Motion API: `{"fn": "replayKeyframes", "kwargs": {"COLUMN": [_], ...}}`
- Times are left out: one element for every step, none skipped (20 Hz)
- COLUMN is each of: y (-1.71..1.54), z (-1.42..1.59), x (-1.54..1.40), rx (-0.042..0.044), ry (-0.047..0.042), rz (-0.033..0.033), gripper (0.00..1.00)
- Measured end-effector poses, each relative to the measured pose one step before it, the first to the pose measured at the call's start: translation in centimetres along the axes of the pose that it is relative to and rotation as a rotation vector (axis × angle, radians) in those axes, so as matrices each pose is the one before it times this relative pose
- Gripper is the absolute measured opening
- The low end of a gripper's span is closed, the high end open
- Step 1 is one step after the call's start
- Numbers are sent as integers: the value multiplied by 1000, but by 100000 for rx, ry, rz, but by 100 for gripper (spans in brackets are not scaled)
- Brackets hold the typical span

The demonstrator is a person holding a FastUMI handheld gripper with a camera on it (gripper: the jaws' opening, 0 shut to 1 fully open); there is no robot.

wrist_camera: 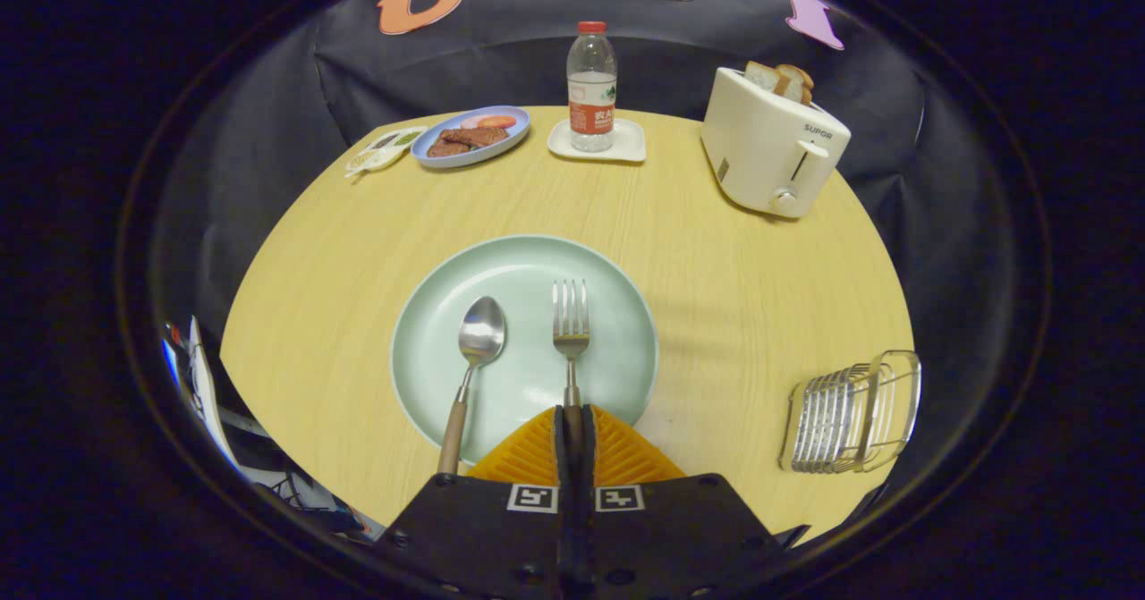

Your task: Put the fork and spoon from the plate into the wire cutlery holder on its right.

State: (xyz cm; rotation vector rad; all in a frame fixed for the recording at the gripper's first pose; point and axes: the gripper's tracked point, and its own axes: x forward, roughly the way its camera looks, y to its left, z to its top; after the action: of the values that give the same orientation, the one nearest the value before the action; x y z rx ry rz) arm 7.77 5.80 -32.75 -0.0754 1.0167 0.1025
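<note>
1. Tongs (pixel 573 421) at bottom centre of frame, fingers pressed together on the fork's handle, pinching it at the near rim of the plate.
2. Fork (pixel 571 327) lies on the plate (pixel 528 260), tines pointing away from the tongs, right of the spoon.
3. Spoon (pixel 474 350) lies on the plate's left half, bowl up-frame, its brown handle running over the near rim onto the surface (pixel 716 251). Not touched by the tongs.
4. Wire cutlery holder (pixel 850 414) at lower right of frame, on the surface, well apart from the plate, nothing in it.
5. Far side of the surface: toaster (pixel 771 148) with bread upper right, water bottle (pixel 591 86) on a small white tray at top centre, blue dish of food (pixel 471 135) upper left.
</note>
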Motion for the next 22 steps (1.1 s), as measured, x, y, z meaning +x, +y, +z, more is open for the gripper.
{"fn": "replayKeyframes", "kwargs": {"y": [-3,-154,-424,-779,-1057,-1385,-1547,-1702,-1862,-1923,-1430,-1329,-1318,-1305,-1075,-829,-620,-779,-653,-367,-31,-51], "z": [357,420,581,583,448,482,179,98,-71,-201,-548,-624,-648,-707,-679,-508,-492,-511,-473,-396,-356,-150], "x": [-1294,-1494,-1604,-1711,-1697,-1574,-1426,-1321,-937,-878,-583,-459,-203,-26,126,94,294,457,449,498,523,521], "rx": [1190,978,672,109,225,207,458,-75,-557,-271,831,1976,2082,1885,1845,2032,1412,736,1137,1663,1822,1999], "ry": [1424,1237,146,-49,-365,-29,204,361,324,1057,1591,2373,2694,2945,3073,2632,2575,2319,2452,2458,2883,2429], "rz": [1536,1449,937,5,-607,-1336,-1426,-1802,-2226,-2092,-809,-107,-119,-779,-587,279,3,-726,-579,703,1469,1629], "gripper": [0,1,0,1,1,1,0,0,0,1,0,1,1,1,1,1,1,1,1,1,1,0]}}
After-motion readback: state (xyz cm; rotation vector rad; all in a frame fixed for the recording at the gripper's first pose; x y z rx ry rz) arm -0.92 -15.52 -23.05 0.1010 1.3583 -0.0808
